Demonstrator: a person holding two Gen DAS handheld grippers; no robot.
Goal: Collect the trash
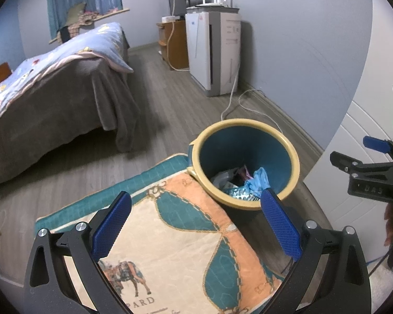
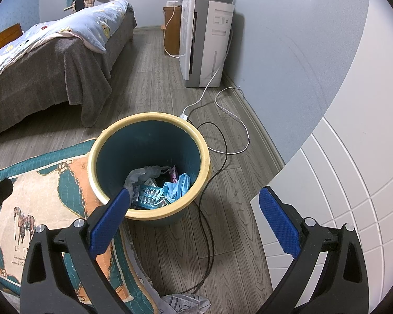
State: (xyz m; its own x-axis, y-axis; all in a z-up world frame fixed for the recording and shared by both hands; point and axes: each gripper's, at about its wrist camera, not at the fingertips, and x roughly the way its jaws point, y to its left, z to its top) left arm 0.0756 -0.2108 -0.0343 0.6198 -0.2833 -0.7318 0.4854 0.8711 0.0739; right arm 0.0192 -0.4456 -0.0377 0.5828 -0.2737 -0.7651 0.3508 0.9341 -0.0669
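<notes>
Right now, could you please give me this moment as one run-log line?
left tongs: open, empty | right tongs: open, empty | bin: upright, trash inside | cushion: touching bin

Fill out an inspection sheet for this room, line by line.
Surface: grey wood-plank floor, partly covered by a quilted teal, orange and cream mat.
Job's things: round teal bin with a cream rim stands at the mat's edge; inside lie a blue blister pack, crumpled light-blue plastic and grey wrapping.
Clutter: patterned grey cloth on the floor.
Grippers: left gripper and right gripper open, empty.
Cables: white cable and black cable trail beside the bin.
Surroundings: bed with blue quilt, white appliance, white panelled door.
</notes>
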